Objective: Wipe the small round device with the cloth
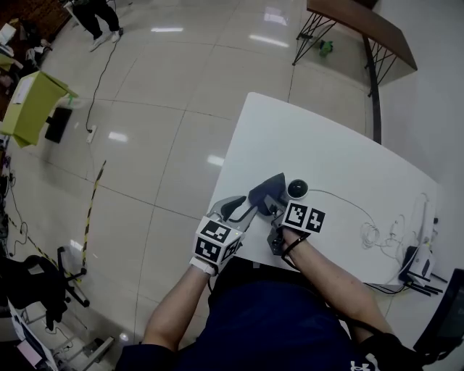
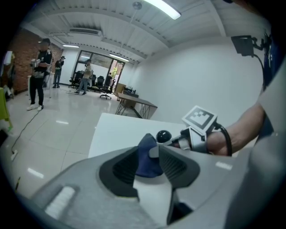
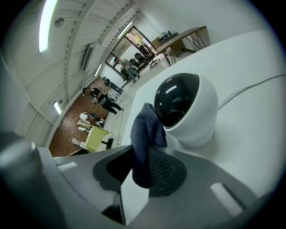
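Note:
The small round device (image 1: 297,190), a white ball with a glossy black face, stands on the white table (image 1: 348,167) near its front left edge. A dark blue cloth (image 1: 266,191) bunches up just left of it and touches it. My left gripper (image 1: 250,206) grips the cloth from the left, and my right gripper (image 1: 274,209) grips it from below. In the left gripper view, the cloth (image 2: 146,159) fills the gap between the pads, with the device (image 2: 163,136) beyond. In the right gripper view, the cloth (image 3: 145,134) rises from the jaws against the device (image 3: 185,107).
A thin white cable (image 1: 348,206) runs from the device to a tangle of cords and plugs (image 1: 413,253) at the table's right end. The table's left edge lies close beside the grippers. A wooden desk (image 1: 362,22) stands farther off on the tiled floor.

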### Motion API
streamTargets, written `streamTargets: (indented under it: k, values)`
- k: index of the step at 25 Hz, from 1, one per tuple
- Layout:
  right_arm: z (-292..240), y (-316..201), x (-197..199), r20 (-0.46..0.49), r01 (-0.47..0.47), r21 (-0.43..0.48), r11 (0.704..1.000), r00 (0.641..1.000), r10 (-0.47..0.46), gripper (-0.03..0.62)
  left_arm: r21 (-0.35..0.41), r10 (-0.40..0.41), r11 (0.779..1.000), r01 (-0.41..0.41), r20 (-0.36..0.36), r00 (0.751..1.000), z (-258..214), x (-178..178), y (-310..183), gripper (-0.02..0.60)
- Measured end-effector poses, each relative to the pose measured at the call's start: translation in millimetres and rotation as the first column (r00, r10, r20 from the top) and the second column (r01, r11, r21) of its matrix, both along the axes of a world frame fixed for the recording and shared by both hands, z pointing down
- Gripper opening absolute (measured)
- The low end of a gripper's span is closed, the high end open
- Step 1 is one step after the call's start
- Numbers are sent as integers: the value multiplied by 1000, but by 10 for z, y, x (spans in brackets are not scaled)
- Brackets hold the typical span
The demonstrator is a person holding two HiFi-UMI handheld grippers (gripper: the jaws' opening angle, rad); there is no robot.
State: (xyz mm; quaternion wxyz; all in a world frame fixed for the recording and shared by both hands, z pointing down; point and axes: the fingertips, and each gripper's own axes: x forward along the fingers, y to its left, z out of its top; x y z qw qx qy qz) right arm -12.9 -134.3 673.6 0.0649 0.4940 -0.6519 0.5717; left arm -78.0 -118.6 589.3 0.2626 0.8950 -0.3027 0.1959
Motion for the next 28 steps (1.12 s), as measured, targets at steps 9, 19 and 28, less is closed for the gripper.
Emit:
streamTargets:
  k: [9, 19, 28]
  values:
    - [-470, 245, -382, 151, 316, 170, 933, 928, -342, 92, 103, 301, 947, -304, 47, 952, -31, 226, 147, 283]
    - [-1032, 492, -228, 248, 494, 324, 807, 779, -576, 94, 198, 628, 595, -779, 489, 605, -65, 494, 569, 310]
    - [-1364, 486, 27, 299, 370, 438, 820, 800, -520, 186, 267, 486, 769, -581, 347, 802, -138, 623, 380, 83]
